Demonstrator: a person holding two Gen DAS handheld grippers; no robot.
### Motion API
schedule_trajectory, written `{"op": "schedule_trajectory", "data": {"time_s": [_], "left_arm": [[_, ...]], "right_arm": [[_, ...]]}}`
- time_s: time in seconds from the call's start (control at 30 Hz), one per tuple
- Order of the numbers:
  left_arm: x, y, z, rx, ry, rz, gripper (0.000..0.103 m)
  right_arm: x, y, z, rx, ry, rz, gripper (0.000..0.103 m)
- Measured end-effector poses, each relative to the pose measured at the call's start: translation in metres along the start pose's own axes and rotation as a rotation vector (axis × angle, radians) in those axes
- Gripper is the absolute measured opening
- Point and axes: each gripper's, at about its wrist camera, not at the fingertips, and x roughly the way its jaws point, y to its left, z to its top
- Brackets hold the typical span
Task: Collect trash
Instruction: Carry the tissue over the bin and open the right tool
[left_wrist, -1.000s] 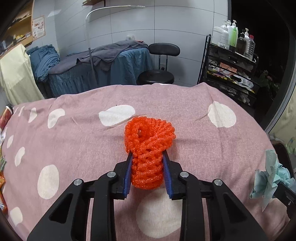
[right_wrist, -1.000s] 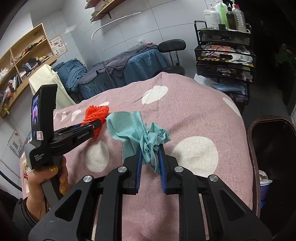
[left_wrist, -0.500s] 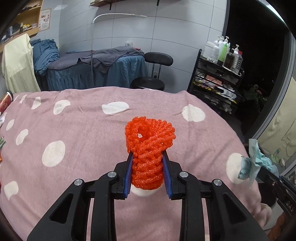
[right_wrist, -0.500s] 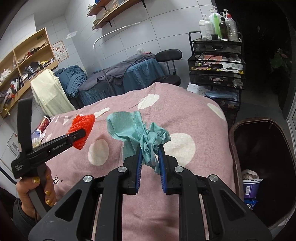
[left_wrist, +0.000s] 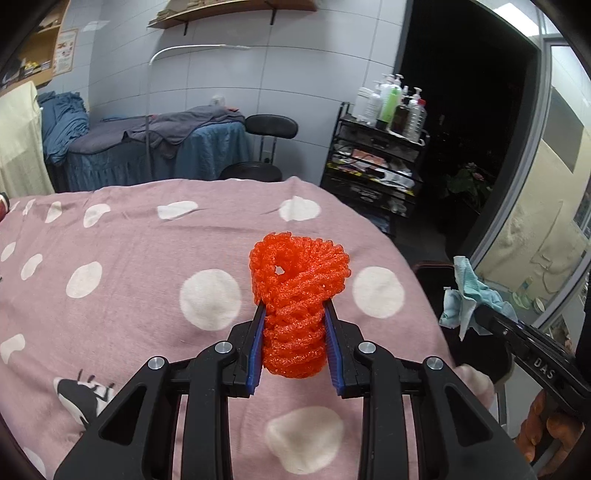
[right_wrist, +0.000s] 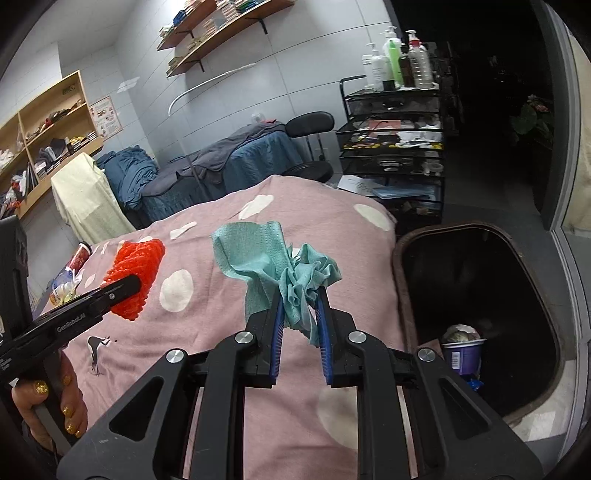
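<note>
My left gripper (left_wrist: 294, 314) is shut on an orange foam net sleeve (left_wrist: 297, 291) and holds it above the pink dotted bed cover (left_wrist: 129, 258). The sleeve also shows in the right wrist view (right_wrist: 138, 273). My right gripper (right_wrist: 300, 295) is shut on a crumpled teal tissue (right_wrist: 273, 258), held above the bed's right end beside the dark trash bin (right_wrist: 402, 273). The tissue also shows in the left wrist view (left_wrist: 469, 291). The bin holds a purple cup (right_wrist: 463, 352) and other litter.
A black wire cart (right_wrist: 391, 147) with bottles stands past the bed's far end. A black stool (left_wrist: 271, 127) and a blue massage table (left_wrist: 147, 147) are behind. A can (right_wrist: 79, 254) and wrappers lie at the bed's left.
Both grippers have moved right and up with their loads, toward the bed's right end. The trash bin has come further into the right wrist view.
</note>
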Motion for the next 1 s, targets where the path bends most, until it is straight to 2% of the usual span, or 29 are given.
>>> {"op": "schedule_trajectory", "data": {"time_s": [0.37, 0.53, 0.77, 0.83, 0.87, 0.9, 0.97, 1.0], "left_arm": [[-0.003, -0.049, -0.01, 0.066, 0.005, -0.105, 0.029], [0.002, -0.067, -0.014, 0.099, 0.018, -0.129, 0.029], [0.013, -0.087, -0.021, 0.149, 0.044, -0.149, 0.029], [0.016, -0.094, -0.022, 0.162, 0.055, -0.157, 0.029], [0.018, -0.097, -0.023, 0.169, 0.06, -0.161, 0.029], [0.019, -0.1, -0.024, 0.176, 0.063, -0.162, 0.029], [0.022, -0.106, -0.026, 0.192, 0.071, -0.167, 0.029], [0.023, -0.109, -0.026, 0.197, 0.074, -0.171, 0.029]], "right_arm": [[-0.018, -0.061, -0.011, 0.074, -0.021, -0.186, 0.018], [-0.007, -0.097, -0.015, 0.144, 0.029, -0.276, 0.018], [0.01, -0.133, -0.027, 0.224, 0.092, -0.322, 0.018], [0.016, -0.143, -0.034, 0.252, 0.118, -0.324, 0.022], [0.019, -0.146, -0.035, 0.26, 0.125, -0.325, 0.029], [0.021, -0.15, -0.039, 0.275, 0.134, -0.326, 0.043], [0.021, -0.154, -0.044, 0.302, 0.129, -0.32, 0.061], [0.02, -0.156, -0.047, 0.309, 0.132, -0.322, 0.062]]}}
